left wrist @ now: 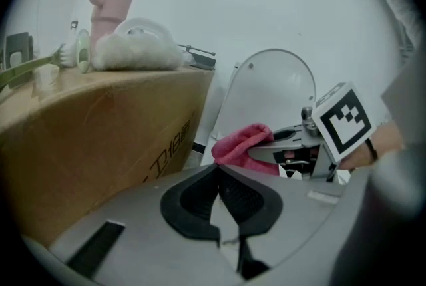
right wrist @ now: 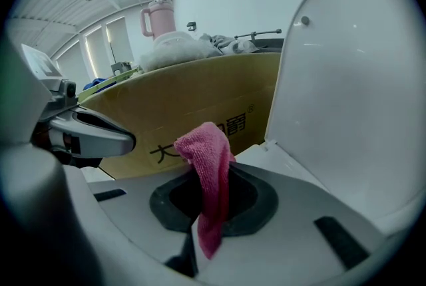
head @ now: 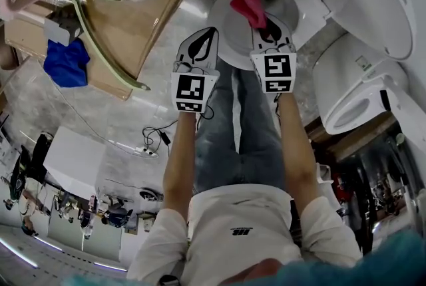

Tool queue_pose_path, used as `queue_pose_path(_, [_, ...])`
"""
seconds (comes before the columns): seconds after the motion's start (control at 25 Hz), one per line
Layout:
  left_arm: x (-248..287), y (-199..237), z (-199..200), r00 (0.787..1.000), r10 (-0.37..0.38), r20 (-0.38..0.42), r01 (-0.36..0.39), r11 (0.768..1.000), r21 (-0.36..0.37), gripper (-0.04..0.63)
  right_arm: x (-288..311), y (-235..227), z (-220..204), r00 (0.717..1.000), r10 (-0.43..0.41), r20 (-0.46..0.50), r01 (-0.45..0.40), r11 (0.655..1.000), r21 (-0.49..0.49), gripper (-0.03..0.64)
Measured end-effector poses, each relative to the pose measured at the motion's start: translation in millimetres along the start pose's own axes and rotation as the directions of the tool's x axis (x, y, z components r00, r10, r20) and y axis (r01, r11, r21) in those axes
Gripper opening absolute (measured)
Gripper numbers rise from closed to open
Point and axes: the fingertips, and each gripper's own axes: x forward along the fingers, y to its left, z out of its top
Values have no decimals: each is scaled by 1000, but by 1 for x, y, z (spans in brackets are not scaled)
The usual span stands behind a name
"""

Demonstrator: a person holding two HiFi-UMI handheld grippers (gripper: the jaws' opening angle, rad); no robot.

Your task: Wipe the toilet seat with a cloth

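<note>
The white ceramic toilet (head: 234,38) stands with its lid (right wrist: 346,78) raised, and the seat rim is open to reach. Wiping does not look to have begun. The step in hand seems to be bringing the cloth to the seat.

To the left of the toilet is a large brown cardboard box (head: 126,25) with odds and ends piled on top. It plays no part in the task.

The left gripper (head: 208,35) hovers just off the toilet's left edge, over the floor. Its black-padded jaws are closed tip to tip with nothing between them.

The right gripper (head: 269,30) is above the bowl opening, its jaws clamped on the pink microfibre cloth (head: 247,4). The cloth is pinched about halfway along. One bunched end sticks out beyond the jaw tips, toward the back of the toilet, and the other end trails back between the jaws.

In the right gripper view the free end stands clear and presses on nothing, so the cloth is probably still off the seat.

Next, the right gripper likely needs to drop toward the rim, tilting so the loose end lies flat on the seat. It can then sweep around the rim, keeping the cloth between the jaw tips and the plastic.
</note>
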Motion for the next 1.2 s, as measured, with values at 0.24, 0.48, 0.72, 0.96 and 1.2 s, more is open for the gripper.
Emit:
queue_pose_path(0.24, [10,11,-14,1000,-4,-21,3,1000,-12,11,27,0,-11,1000,-6,-30,6,1000,5,21])
queue_pose_path(0.48, [20,28,-29,999,5,-53,-6,1000,-24,11,57,13,-23,998,25,-64,-26,999,-19,21])
queue_pose_path(0.72, [18,38,-44,997,7,-75,-10,999,-43,11,87,34,-36,993,70,-97,-76,995,-67,23])
queue_pose_path(0.96, [14,44,-55,996,10,-87,-15,998,-54,11,108,48,-42,988,93,-125,-108,986,-126,23])
queue_pose_path(1.2, [9,50,-65,995,22,-95,-28,997,-68,11,124,67,-62,967,184,-176,-208,970,-128,23])
